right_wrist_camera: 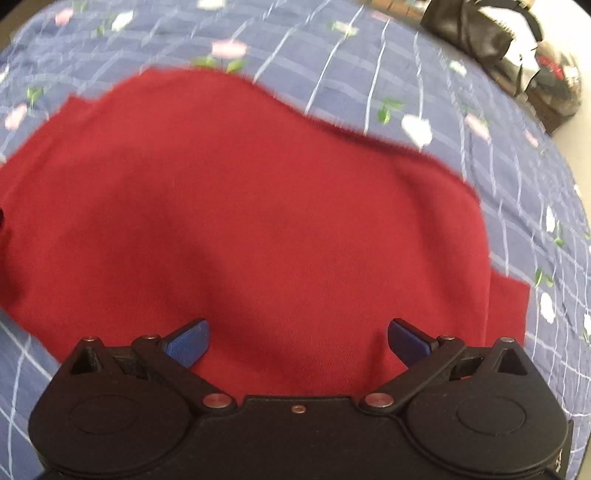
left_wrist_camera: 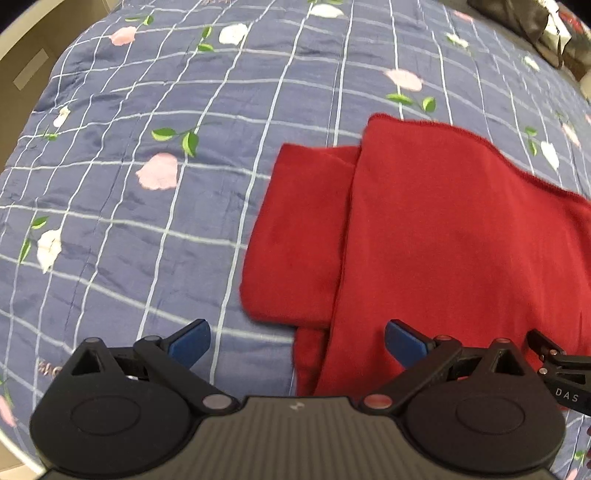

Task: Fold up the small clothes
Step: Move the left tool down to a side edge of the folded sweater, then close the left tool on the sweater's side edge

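A small red garment (left_wrist_camera: 443,229) lies flat on the blue flowered bedspread (left_wrist_camera: 147,110), with one layer folded over a lower one that sticks out at its left side (left_wrist_camera: 295,236). My left gripper (left_wrist_camera: 297,345) is open above the garment's near left corner, its blue pads empty. In the right wrist view the same red garment (right_wrist_camera: 240,221) fills the middle. My right gripper (right_wrist_camera: 298,343) hovers open over its near edge, holding nothing. Part of the right gripper (left_wrist_camera: 557,369) shows at the right edge of the left wrist view.
The bedspread (right_wrist_camera: 443,92) reaches out on all sides of the garment. A black bag with shiny items (right_wrist_camera: 509,48) sits at the far right corner of the bed, also seen as a black bag (left_wrist_camera: 524,22) in the left view. A beige wall or furniture (left_wrist_camera: 26,55) borders the far left.
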`<state>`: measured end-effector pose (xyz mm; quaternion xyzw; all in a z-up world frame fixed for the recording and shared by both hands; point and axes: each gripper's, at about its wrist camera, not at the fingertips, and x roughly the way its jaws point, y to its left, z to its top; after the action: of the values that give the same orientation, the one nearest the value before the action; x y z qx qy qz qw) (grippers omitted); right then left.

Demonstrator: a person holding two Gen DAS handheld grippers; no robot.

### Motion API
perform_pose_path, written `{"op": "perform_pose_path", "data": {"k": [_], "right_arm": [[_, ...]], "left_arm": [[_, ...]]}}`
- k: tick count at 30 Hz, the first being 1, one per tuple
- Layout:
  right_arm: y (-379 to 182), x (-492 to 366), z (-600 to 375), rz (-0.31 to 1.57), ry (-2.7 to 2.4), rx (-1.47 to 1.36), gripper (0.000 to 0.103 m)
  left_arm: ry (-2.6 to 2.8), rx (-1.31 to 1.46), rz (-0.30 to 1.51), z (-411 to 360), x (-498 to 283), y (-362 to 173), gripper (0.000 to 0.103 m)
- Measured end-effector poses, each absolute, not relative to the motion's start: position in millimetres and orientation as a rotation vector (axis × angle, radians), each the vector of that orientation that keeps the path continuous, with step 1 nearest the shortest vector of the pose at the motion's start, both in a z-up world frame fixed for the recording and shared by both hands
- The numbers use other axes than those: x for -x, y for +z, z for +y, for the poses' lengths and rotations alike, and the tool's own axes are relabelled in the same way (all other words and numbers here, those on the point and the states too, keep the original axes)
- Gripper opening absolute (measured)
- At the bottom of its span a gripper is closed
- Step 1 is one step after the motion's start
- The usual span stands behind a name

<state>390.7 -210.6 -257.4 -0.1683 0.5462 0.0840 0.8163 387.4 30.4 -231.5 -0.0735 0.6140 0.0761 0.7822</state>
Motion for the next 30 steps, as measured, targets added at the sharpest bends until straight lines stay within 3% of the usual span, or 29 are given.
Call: {"op": "perform_pose_path", "data": {"k": [10, 12, 15, 23, 26, 30], "right_arm": [[-280, -398, -223, 1.225, 0.124, 0.221, 0.103], [-282, -395, -227, 1.224, 0.118, 0.184, 0.103], [-282, -390, -227, 1.204, 0.136, 0.195, 0.103], [-283, -380, -224, 1.193, 0.148, 0.233, 0.103], [-284, -383, -224, 1.205, 0.146, 0.233, 0.103], [-283, -383, -226, 1.220, 0.166, 0.236, 0.103]], "left_arm": [[0.056, 0.197, 1.356, 39, -409, -267, 0.102], [0.055, 0.236, 1.366, 41, -410, -269, 0.098], [0.063, 0.257, 1.365, 40, -409, -266, 0.088], [0.085, 0.293, 1.319, 37, -402, -252, 0.030], [0.100, 0.263, 1.292, 27, -400, -246, 0.020], [0.114, 0.183, 1.241, 6, -395, -228, 0.016]]}}
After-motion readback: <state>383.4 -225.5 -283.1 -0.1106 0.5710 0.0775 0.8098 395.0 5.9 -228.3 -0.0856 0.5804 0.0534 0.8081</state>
